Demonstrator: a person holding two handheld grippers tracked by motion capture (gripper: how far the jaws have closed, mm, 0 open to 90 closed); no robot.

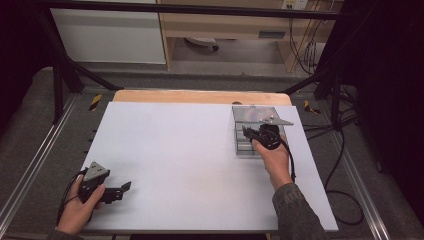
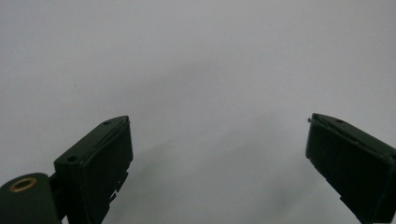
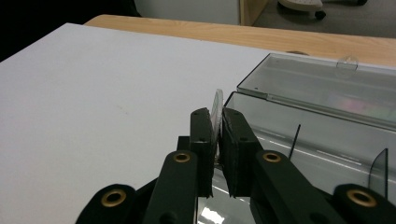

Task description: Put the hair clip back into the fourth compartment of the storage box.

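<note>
My right gripper [image 3: 216, 135] pinches the clear box [image 3: 322, 116] by its thin tab [image 3: 216, 105] (light, slippery, brittle, I reckon); left gripper [image 2: 219, 154] stands spread.

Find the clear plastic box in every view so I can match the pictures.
High view: clear plastic box, lid open, at the white sheet's far right, by the right hand-held gripper.
Left gripper view: bare white sheet between its open jaws.
Right gripper view: box at right, beyond jaws shut on a thin clear piece.
Shared landmark: the white sheet.
</note>
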